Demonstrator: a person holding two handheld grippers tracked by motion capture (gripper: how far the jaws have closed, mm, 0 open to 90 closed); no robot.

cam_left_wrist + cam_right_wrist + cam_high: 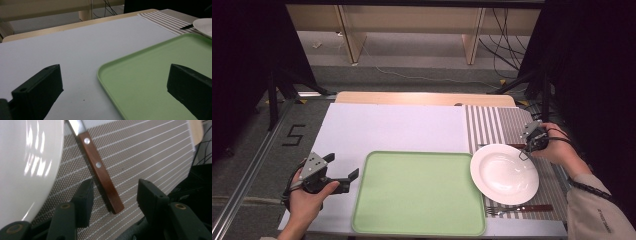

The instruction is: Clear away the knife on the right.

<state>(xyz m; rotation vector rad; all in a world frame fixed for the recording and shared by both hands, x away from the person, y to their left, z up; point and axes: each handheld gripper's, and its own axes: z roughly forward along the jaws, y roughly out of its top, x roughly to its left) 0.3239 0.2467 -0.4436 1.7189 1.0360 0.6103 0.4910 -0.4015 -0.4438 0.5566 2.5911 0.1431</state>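
Right tongs (113,195) open astride the knife (101,171) handle, seemingly not touching, beside the plate (25,165), left tongs (112,92) open over the tray (150,75) edge

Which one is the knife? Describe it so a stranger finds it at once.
Start at the striped mat on the table's right side, then find the white plate on it. The knife lies along the plate's far edge; its brown riveted handle sits between the right gripper's open jaws, unlike the fork at the near edge.
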